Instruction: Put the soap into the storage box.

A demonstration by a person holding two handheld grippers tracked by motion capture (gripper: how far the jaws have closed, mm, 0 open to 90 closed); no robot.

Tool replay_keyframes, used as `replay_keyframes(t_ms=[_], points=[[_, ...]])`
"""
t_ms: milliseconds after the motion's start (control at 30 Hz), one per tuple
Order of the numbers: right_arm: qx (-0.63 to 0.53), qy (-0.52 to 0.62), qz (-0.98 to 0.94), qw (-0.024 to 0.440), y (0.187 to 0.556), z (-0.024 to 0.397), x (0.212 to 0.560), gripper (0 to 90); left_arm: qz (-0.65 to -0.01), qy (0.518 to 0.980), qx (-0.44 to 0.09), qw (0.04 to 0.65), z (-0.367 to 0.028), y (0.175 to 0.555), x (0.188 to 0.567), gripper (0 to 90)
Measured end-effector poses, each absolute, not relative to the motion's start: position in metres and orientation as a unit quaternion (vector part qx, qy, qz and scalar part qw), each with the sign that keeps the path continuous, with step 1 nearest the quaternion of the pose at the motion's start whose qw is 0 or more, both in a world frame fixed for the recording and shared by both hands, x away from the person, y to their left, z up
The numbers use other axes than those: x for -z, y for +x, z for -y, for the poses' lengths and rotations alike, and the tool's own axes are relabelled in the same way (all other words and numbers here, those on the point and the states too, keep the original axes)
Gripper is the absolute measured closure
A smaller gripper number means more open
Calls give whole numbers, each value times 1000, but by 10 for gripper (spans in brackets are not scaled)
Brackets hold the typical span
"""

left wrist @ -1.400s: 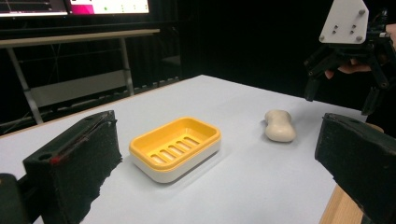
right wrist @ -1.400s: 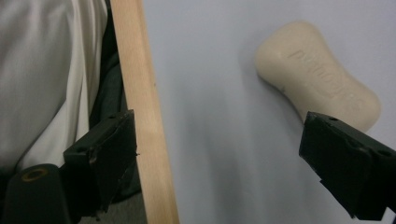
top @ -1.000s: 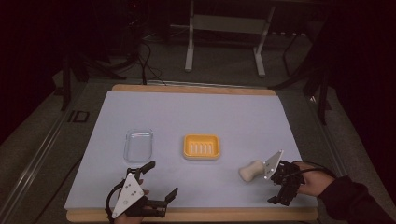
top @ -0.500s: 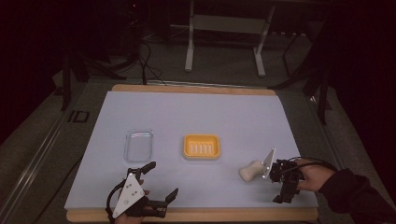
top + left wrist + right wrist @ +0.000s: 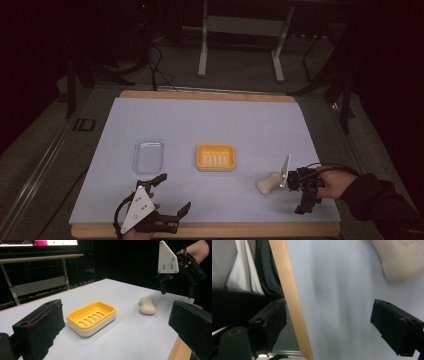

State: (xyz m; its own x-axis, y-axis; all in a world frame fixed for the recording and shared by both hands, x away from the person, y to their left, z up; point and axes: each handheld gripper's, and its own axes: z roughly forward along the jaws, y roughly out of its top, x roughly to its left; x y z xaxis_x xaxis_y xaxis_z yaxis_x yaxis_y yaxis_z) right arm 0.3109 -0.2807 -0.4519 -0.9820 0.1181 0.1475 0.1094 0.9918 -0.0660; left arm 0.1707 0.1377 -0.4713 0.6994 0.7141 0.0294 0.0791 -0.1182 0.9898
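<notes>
Tray point(image 5: 216, 158) & clear lid point(image 5: 148, 155), left of soap point(image 5: 268, 182)

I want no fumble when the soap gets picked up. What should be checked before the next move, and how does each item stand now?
1. Right gripper jaws open: ok.
2. Jaws around the soap bar: not ok, it lies beside them, apart.
3. Soap dish empty and upright: ok.
4. Path from soap to dish free: ok.
5. Left gripper open and clear of the dish: ok.
6. Clear lid out of the way: ok.
</notes>
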Motion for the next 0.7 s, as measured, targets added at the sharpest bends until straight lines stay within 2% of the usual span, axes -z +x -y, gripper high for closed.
replay_keyframes(t_ms=[200, 700], points=[[-27, -42, 997, 58, 315, 277, 447, 130, -284, 700, -257, 603, -138, 170, 472, 2], [-32, -14, 997, 65, 335, 266, 443, 134, -284, 700, -256, 604, -142, 163, 472, 2]])
